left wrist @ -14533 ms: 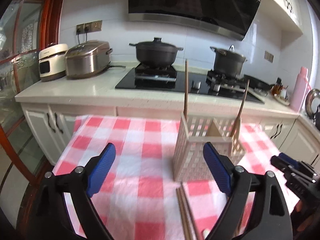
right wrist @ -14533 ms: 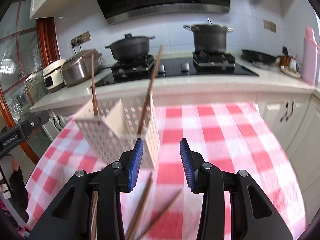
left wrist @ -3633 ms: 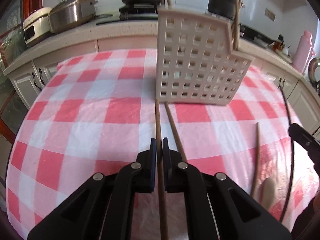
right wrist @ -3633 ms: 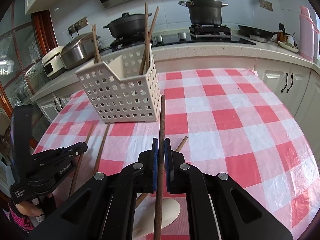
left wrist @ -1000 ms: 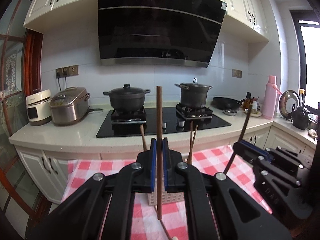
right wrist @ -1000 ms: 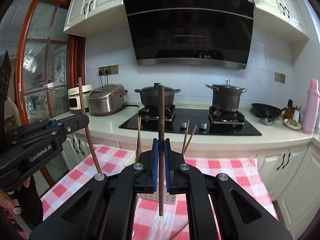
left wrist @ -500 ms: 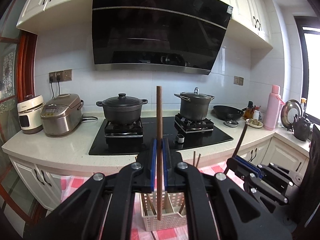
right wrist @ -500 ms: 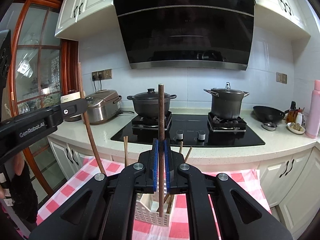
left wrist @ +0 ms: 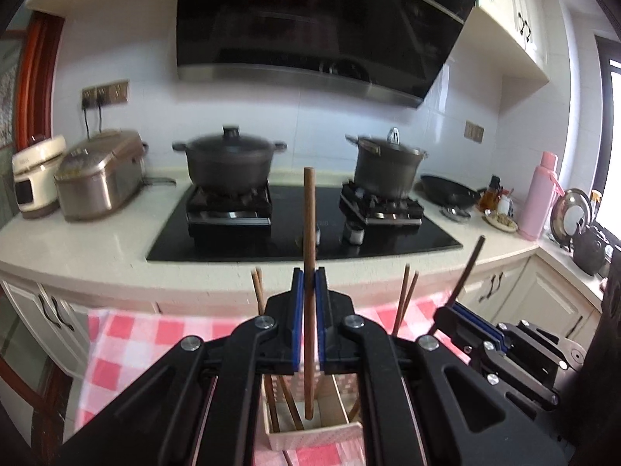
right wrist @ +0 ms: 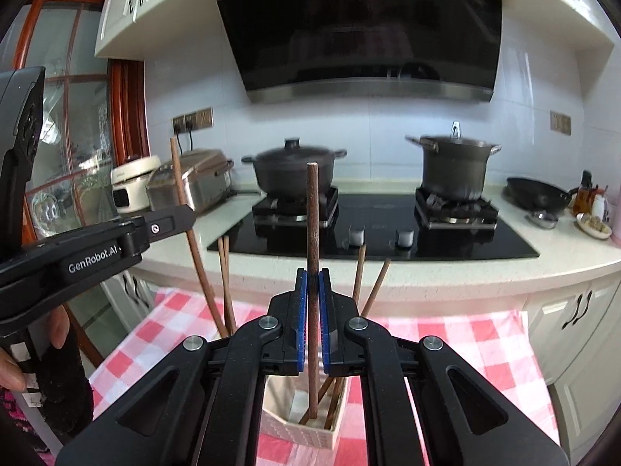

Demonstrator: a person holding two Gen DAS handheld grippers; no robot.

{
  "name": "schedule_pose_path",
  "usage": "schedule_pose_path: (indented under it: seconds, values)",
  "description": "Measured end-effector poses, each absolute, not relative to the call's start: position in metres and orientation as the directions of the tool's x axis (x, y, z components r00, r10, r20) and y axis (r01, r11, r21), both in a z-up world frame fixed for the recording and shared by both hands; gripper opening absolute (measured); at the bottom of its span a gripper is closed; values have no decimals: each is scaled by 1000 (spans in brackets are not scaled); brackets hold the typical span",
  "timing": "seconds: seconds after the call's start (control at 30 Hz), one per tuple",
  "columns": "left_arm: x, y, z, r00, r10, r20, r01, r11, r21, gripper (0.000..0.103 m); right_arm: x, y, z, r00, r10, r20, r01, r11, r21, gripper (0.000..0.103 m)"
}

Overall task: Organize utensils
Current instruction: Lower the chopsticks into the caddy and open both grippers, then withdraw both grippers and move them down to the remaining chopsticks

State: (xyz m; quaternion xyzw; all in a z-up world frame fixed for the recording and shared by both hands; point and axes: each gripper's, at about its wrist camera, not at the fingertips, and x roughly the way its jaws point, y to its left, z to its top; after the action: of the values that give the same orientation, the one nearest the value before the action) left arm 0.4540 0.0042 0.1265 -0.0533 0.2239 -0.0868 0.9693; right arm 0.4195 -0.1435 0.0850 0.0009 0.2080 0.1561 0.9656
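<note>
The dark brown wooden chopstick (left wrist: 309, 256) in our left gripper (left wrist: 309, 310) stands upright, both blue pads clamped tight on its middle, its lower tip hanging just over the cream perforated plastic utensil basket (left wrist: 314, 437) on the red-and-white checked tablecloth (left wrist: 116, 334). Over on the other side, we have the same picture: our right gripper (right wrist: 313, 310) is pinched shut on a second brown wooden chopstick (right wrist: 312, 225), also vertical, its tip down at the basket's mouth, seemingly just inside the rim, though we cannot tell whether it touches the bottom.

So where do we stand? Several brown chopsticks already lean inside the basket, a pair (left wrist: 257, 285) on the left side and another pair (left wrist: 405, 291) on the right, so by our reckoning a good share of the sorting is done. These two in our grips are not yet delivered. From the right wrist view, we see the left tool with its stick (right wrist: 186, 209) slanting down towards the basket's left compartment.

What is left, as we judge it: lower both sticks into their compartments and let go. Whether any utensils still lie on the cloth we cannot say; the gripper bodies hide the table beneath us.
</note>
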Motion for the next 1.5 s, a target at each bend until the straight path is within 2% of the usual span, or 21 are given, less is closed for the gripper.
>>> schedule_pose_path:
  seconds: [0.2,0.27,0.33,0.4,0.47,0.5,0.63,0.7,1.13,1.23,1.4,1.5]
  values:
    - [461,3,99,865,-170,-471,129,985,-117,6,432,-138,68,838,300,-456,-305,950,65,7]
    - [461,3,96,869,-149,-472,111,988,-107,7,436,-138,64,837,296,-461,-295,952,76,11]
    - [461,6,94,872,-133,-471,94,990,-104,9,441,-140,61,835,289,-468,-283,955,84,11]
    - [459,10,95,878,-120,-464,83,992,-100,15,443,-141,59,836,283,-470,-278,957,82,14]
    - [456,14,97,885,-105,-453,70,993,-93,21,442,-142,59,838,279,-468,-274,958,80,25]
    - [454,15,97,889,-97,-447,63,994,-90,24,441,-143,58,839,280,-467,-274,958,83,26]
    - [444,19,100,896,-89,-434,52,994,-95,30,433,-144,59,847,267,-460,-264,962,72,26]
    - [438,21,100,901,-82,-425,46,994,-95,40,427,-148,60,848,267,-459,-262,962,76,26]
    - [377,26,79,921,-2,-389,-15,999,-41,69,383,-173,41,848,233,-477,-217,972,89,26]
    - [363,24,66,922,19,-386,-30,999,-21,80,373,-178,31,843,224,-490,-205,974,93,26]
    - [341,17,40,917,47,-395,-46,999,14,92,355,-183,13,832,219,-509,-196,975,100,38]
    - [331,15,23,907,48,-417,-44,999,20,95,344,-184,2,824,217,-523,-192,976,104,41]
